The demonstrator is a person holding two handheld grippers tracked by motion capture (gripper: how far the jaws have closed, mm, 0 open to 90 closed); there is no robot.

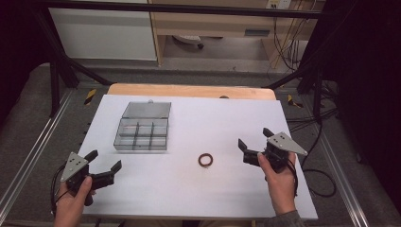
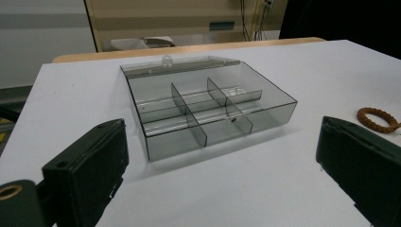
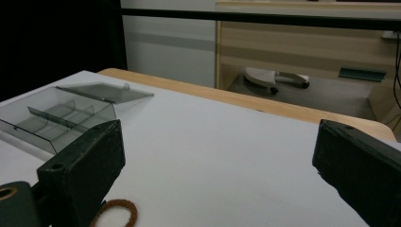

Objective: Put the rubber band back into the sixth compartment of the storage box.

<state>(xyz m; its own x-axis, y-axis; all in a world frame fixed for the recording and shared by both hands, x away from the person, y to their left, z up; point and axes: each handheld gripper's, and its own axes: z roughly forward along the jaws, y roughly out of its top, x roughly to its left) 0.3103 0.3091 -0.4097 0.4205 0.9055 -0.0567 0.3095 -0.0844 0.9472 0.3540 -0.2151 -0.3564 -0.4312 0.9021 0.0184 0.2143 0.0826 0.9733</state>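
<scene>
Surveying from largest to smallest, we are starting with the table [image 1: 198,198], whose white top is bearing everything under review, with a strip of bare wood showing along its far edge.

Next we are recording the box [image 1: 142,127], a clear smoky plastic case with its lid [image 1: 147,110] lying open and flat behind it. It is sitting on the far left part of the white top. In the left gripper view we are counting six compartments, two rows of three, and we are finding nothing inside any of them.

We are then noting the left gripper [image 1: 104,161], held in the person's left hand [image 1: 71,205] near the front left corner, well apart from the box. Its jaws are standing wide with nothing between them, and they are pointing toward the box.

The right gripper [image 1: 254,137] is being held in the right hand [image 1: 280,184] at the right side of the table. Its jaws are likewise standing wide and gripping nothing.

Last we are logging the bracelet [image 1: 205,160], a small ring of brown beads. It is lying flat on the white top, right of the box and apart from it, near the right gripper and untouched by it.
</scene>
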